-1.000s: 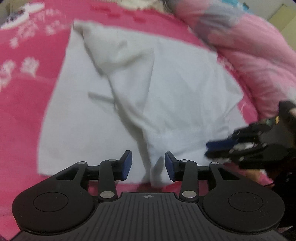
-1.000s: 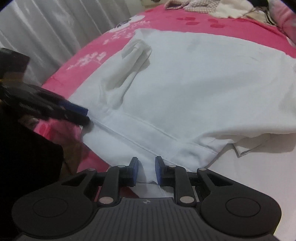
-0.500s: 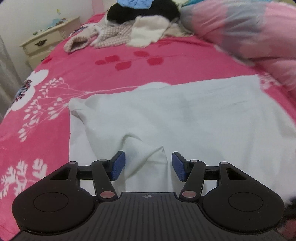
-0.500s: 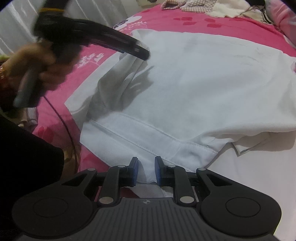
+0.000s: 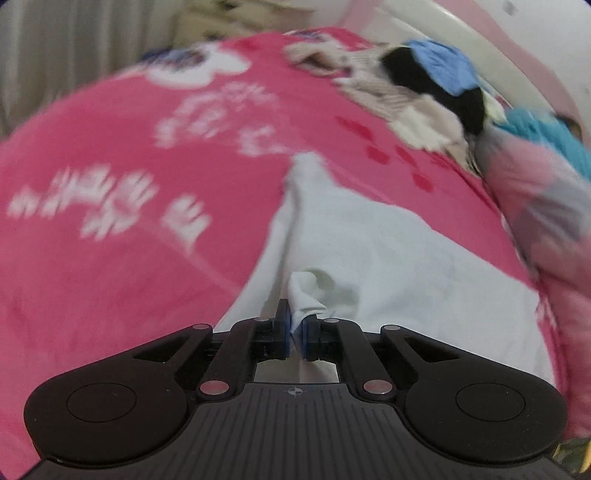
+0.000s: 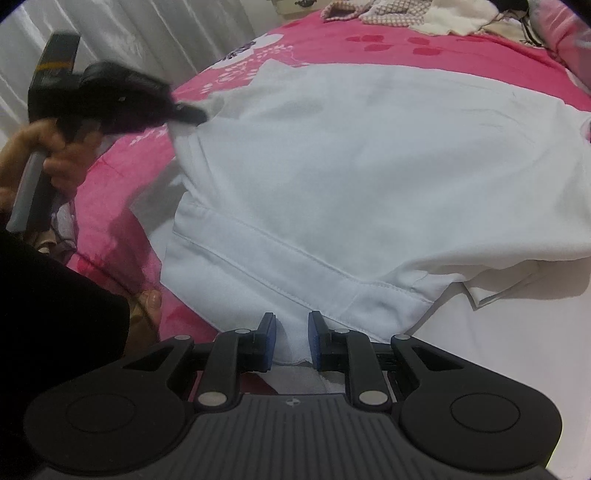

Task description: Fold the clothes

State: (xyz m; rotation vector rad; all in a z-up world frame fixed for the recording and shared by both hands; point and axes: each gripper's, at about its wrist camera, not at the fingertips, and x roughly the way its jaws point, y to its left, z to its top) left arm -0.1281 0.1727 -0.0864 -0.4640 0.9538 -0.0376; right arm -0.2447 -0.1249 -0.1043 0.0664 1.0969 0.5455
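A white garment (image 6: 369, 166) lies spread on the pink bedspread (image 5: 129, 258). My left gripper (image 5: 294, 332) is shut on a bunched fold of the white garment (image 5: 388, 258) at its left side. In the right wrist view the left gripper (image 6: 188, 116) shows lifting that fold at the garment's left edge, with a person's hand (image 6: 62, 155) on its handle. My right gripper (image 6: 292, 343) sits at the near hem band, its fingers close together with the hem between them.
A pile of mixed clothes (image 5: 424, 92) lies at the far end of the bed. A pink quilt (image 5: 535, 192) runs along the right side. A white curtain (image 6: 147, 33) hangs on the left. White cloth (image 6: 517, 350) covers the near right.
My left gripper went from open over the garment to shut on a fold, and it has swung left and lifted the cloth. The right gripper has stayed at the hem.
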